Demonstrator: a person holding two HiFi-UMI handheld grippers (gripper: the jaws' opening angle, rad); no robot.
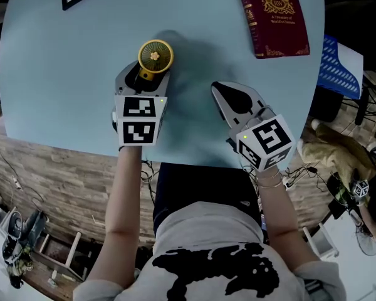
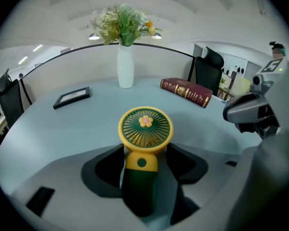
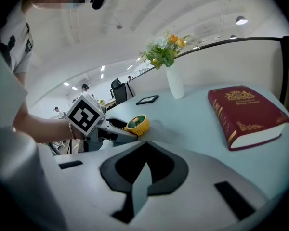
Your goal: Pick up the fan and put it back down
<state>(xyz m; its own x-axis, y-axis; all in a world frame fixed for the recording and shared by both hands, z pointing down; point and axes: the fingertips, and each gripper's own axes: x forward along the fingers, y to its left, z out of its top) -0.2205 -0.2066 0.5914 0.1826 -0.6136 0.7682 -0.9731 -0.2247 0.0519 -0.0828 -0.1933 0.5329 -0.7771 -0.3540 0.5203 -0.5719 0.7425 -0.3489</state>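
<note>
Between the left gripper's jaws stands the fan. Its dark green handle runs down the middle of the gap, and its round yellow head with a green grille and a small flower at the centre pokes out just past the jaw tips. The jaws are spread wide. A thin strip of table shows on either side of the handle, so the dark pads flank it without pressing on it. Whether the fan's head touches the pale blue table or hangs just over it cannot be told.

Off to that gripper's right, well apart from it, the right gripper has its jaw tips brought together to a point, with nothing between them. It hovers low over the table's near edge, and bare tabletop lies ahead of its tips.

Farther out beyond the fan, ahead of the left jaws, a white vase with a bunch of flowers stands near the table's far edge. A black picture frame lies to the left of that line. A dark red book with gold print lies flat to the right, ahead of the right gripper.
</note>
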